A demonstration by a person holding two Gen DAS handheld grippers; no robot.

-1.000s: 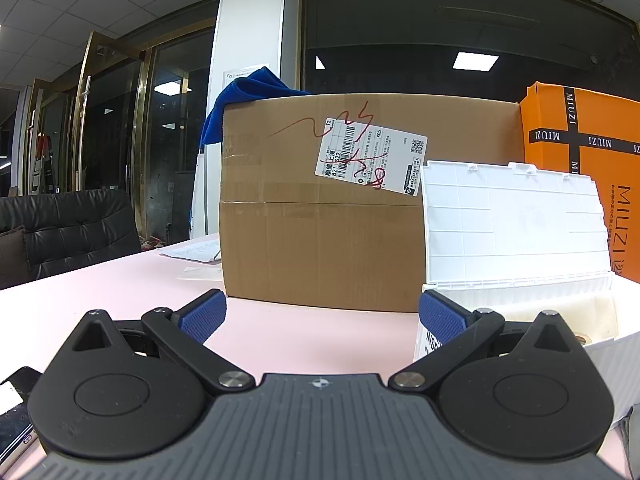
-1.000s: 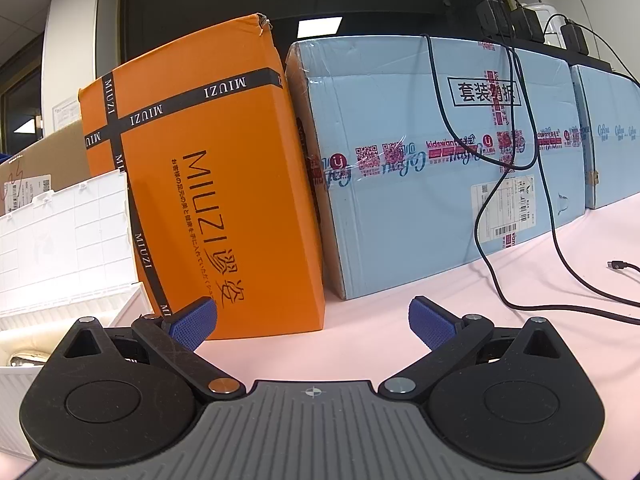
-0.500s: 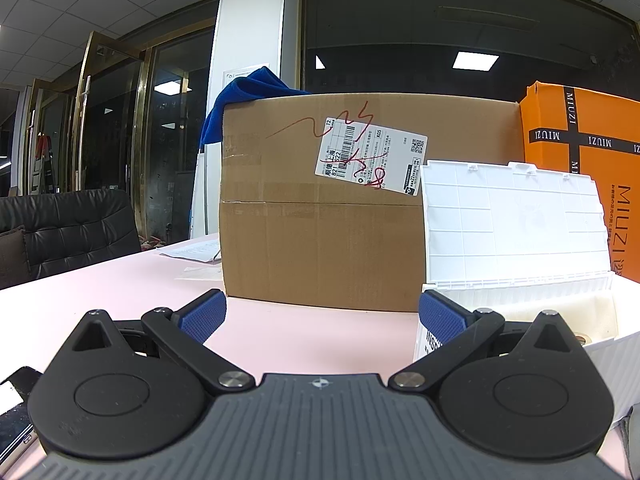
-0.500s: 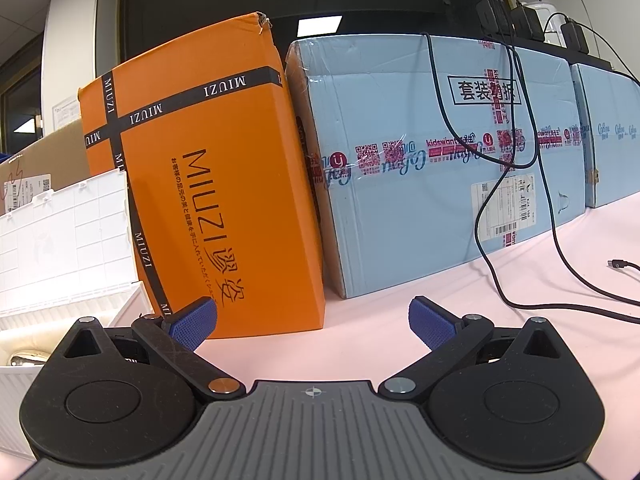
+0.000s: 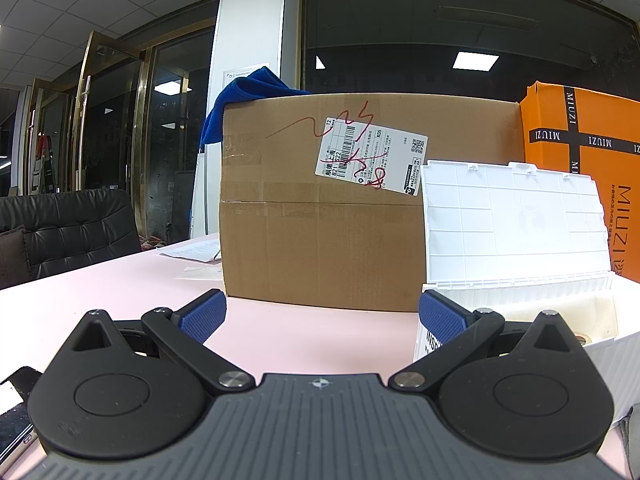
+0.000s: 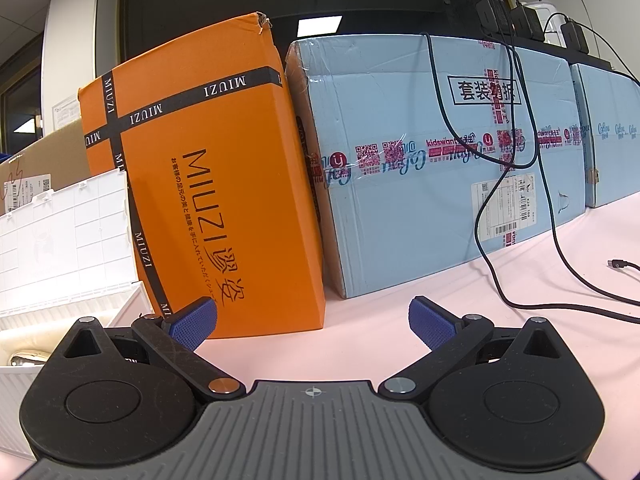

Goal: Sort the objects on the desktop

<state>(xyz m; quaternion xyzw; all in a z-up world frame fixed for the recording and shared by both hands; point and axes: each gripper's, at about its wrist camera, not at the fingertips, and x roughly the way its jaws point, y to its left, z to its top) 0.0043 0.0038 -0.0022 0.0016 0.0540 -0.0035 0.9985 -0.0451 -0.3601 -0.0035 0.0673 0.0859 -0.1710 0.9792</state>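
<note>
Table [image 5: 100, 292]: a pale pink top that fills the lower half of both views and carries everything else.
Blue boxes [image 6: 440, 160]: two pale blue cartons in a row at 12 to 2 o'clock in the right view, with black cables [image 6: 500, 220] draped down the front of the nearer one onto the table.
Brown box [image 5: 320, 208]: a cardboard carton at 12 o'clock in the left view, standing upright, with a white label [image 5: 370, 154] scrawled over in red. A blue cloth [image 5: 240, 100] hangs off its top left corner.
Orange box [image 6: 200, 184]: marked MIUZI, leaning a little, at 11 o'clock in the right view, touching the nearer blue box; its lower corner sits just behind the right tongs' left pad.
White bin [image 5: 516, 240]: an open plastic case with its ribbed lid raised, between the brown and orange boxes. It lies at 2 o'clock of the left tongs, its near corner just behind their right pad, and at 9 o'clock of the right tongs.
Metal item [image 6: 26, 358]: a shiny rounded thing inside the bin; too little shows to name it.
Left tongs [image 5: 320, 314]: spread wide, holding nothing, blue pads above bare table.
Right tongs [image 6: 313, 320]: spread wide, holding nothing, blue pads above bare table.
Phone [image 5: 12, 420]: a dark edge at 8 o'clock in the left view.
</note>
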